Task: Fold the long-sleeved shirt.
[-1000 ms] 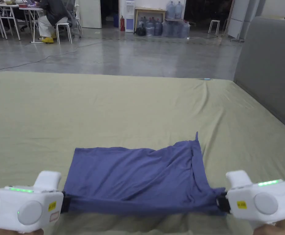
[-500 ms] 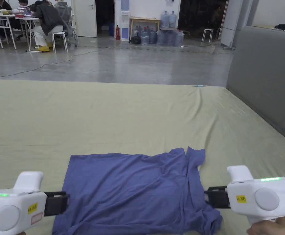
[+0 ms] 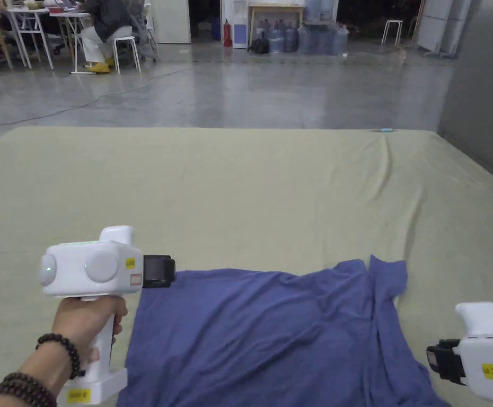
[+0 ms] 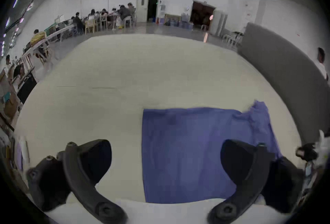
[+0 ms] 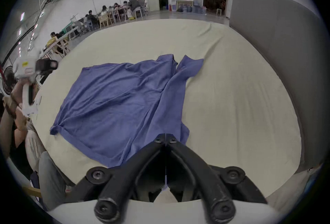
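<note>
Left gripper view showed our left gripper (image 4: pixel 166 165) released, jaws wide, above the shirt (image 4: pixel 196 147)'s left edge. Our right gripper (image 5: pixel 165 138) was clenched, jaws meeting with no cloth visibly between them, at the shirt's near right corner. The shirt lay part-folded near us on the green-covered surface (image 3: pixel 240 185), a loose flap at its far right. We judged the rumpled right side could bunch if we pinched several layers, skewing the fold.
</note>
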